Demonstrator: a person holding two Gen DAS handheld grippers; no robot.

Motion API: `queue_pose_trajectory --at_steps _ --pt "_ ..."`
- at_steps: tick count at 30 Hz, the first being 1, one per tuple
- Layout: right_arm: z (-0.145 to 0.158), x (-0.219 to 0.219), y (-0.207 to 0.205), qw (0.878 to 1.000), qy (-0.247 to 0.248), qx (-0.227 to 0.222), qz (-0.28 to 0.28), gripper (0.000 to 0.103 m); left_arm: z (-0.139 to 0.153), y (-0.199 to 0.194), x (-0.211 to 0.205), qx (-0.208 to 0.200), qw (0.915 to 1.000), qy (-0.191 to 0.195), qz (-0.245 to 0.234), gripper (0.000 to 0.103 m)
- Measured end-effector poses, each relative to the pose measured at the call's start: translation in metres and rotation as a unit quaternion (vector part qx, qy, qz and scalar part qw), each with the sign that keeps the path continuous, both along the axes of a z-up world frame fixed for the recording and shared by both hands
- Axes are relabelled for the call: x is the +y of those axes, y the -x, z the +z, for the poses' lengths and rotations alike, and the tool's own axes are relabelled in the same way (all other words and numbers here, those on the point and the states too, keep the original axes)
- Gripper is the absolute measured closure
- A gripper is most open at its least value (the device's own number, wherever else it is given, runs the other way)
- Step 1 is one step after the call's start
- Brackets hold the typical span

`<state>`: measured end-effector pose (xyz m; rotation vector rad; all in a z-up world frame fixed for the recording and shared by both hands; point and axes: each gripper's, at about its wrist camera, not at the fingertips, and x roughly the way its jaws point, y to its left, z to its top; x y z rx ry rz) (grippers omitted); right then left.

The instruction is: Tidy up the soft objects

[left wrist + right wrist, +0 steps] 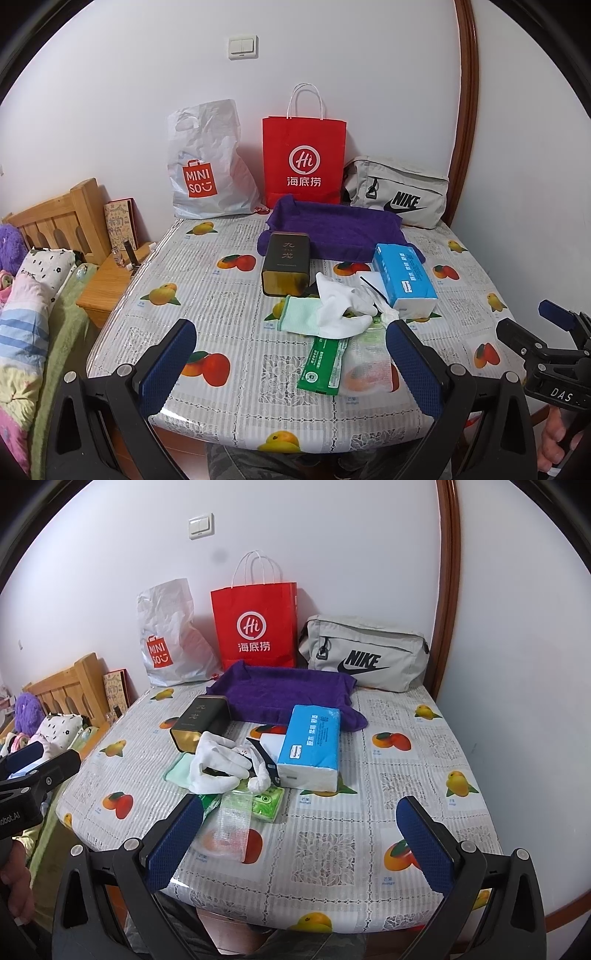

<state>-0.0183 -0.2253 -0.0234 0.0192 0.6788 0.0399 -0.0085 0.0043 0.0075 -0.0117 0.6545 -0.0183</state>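
While both tools hovered at the near counter (229, 417) edge:
Left gripper (291, 363): wide open, empty.
Right gripper (299, 840): wide open, empty.
White gloves (341, 304): mid-counter, beside tissue pack (402, 275).
Handling: likely light, limp; pinch a bunched fold.

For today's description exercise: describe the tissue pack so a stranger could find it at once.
Start at the red paper bag against the wall, then come forward over the purple towel. The tissue pack lies at its front edge: the only bright blue, brick-shaped soft packet, right of the white gloves.
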Motion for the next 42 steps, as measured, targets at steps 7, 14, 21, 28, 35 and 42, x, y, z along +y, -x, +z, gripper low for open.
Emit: queue_pose_trajectory --at_steps 7,14,21,28,35,42 --pt "0.001 0.001 0.002 1.0 -0.003 -0.003 0.002 0.0 0.0 0.0 0.001 0.0 1.0 0.0 0.0 0.0" --pt "0.001 0.001 0.001 1.0 -0.002 -0.008 -0.001 0.0 -0.001 0.0 0.001 0.0 1.0 0.0 -0.001 0.0" --pt "-0.003 0.003 -0.001 1.0 -0.003 -0.019 0.008 0.0 -0.002 -0.004 0.006 0.005 1.0 0.004 -0.007 0.0" --pt "-0.012 -0.002 -0.008 1.0 -0.009 -0.022 0.009 0.0 -0.027 -0.031 0.005 0.032 0.9994 -0.005 -0.014 0.0" --pt "-0.033 -0.01 -0.023 1.0 -0.016 0.007 0.009 0.0 -0.068 -0.058 -0.001 0.07 0.9972 -0.011 -0.025 0.0" --pt "-0.061 -0.012 -0.042 0.999 -0.016 0.039 0.015 0.0 -0.111 -0.078 -0.011 0.122 0.9909 -0.011 -0.055 0.0"
